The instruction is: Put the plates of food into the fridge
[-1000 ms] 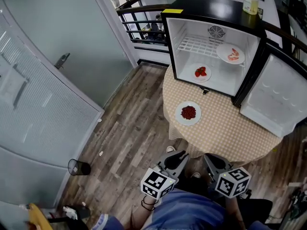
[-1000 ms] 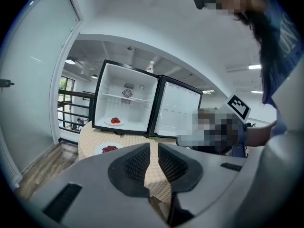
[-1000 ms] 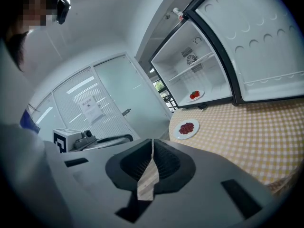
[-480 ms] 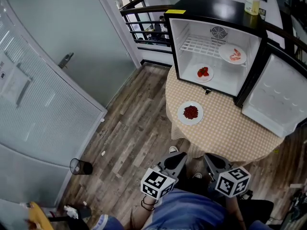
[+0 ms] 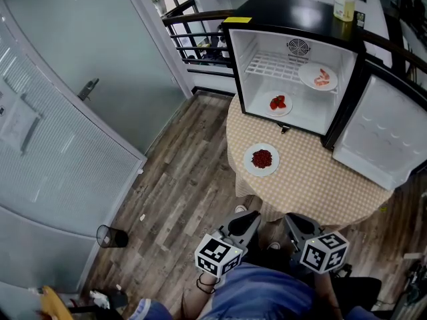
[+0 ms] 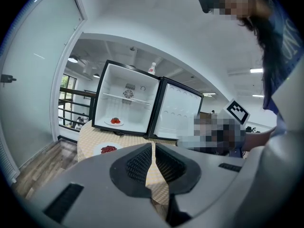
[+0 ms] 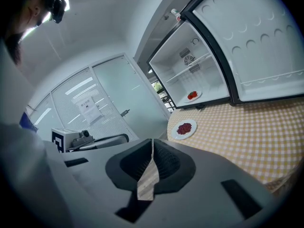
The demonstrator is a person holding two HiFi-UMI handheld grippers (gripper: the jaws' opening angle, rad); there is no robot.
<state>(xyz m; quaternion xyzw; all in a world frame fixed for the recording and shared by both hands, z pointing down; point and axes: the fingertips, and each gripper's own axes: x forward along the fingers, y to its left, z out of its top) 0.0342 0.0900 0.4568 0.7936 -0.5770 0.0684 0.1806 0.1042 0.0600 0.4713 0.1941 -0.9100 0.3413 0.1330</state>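
One white round plate of red food [image 5: 261, 159] near checked round table's [image 5: 313, 189] left edge; left gripper [image 5: 249, 218], right gripper [image 5: 296, 223] level, jaws closed, empty.

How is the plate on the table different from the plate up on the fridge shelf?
The table plate sits outside on the checked tablecloth; the shelf plate is inside the open fridge, on the wire rack. The table plate holds a dark red heap; the shelf plate holds pale pink pieces. Both are round and white.
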